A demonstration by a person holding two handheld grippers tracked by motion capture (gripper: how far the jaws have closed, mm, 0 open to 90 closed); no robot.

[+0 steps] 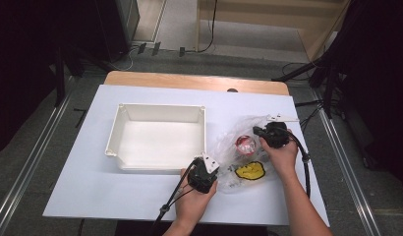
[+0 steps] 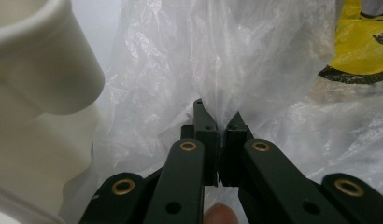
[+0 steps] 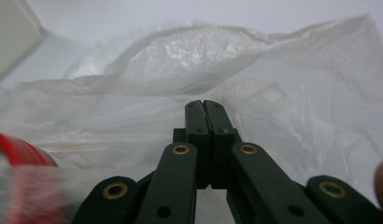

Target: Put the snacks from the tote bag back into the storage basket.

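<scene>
White counter (image 1: 91,187) with a bare wooden strip along its far edge, carrying an empty white rectangular tray (image 1: 122,120) left of centre. Grey floor around it, with metal rails (image 1: 27,172) running along both sides. Black cables (image 1: 209,29) trail across the floor beyond the counter, near a pale wooden panel (image 1: 268,12) at upper right.
</scene>
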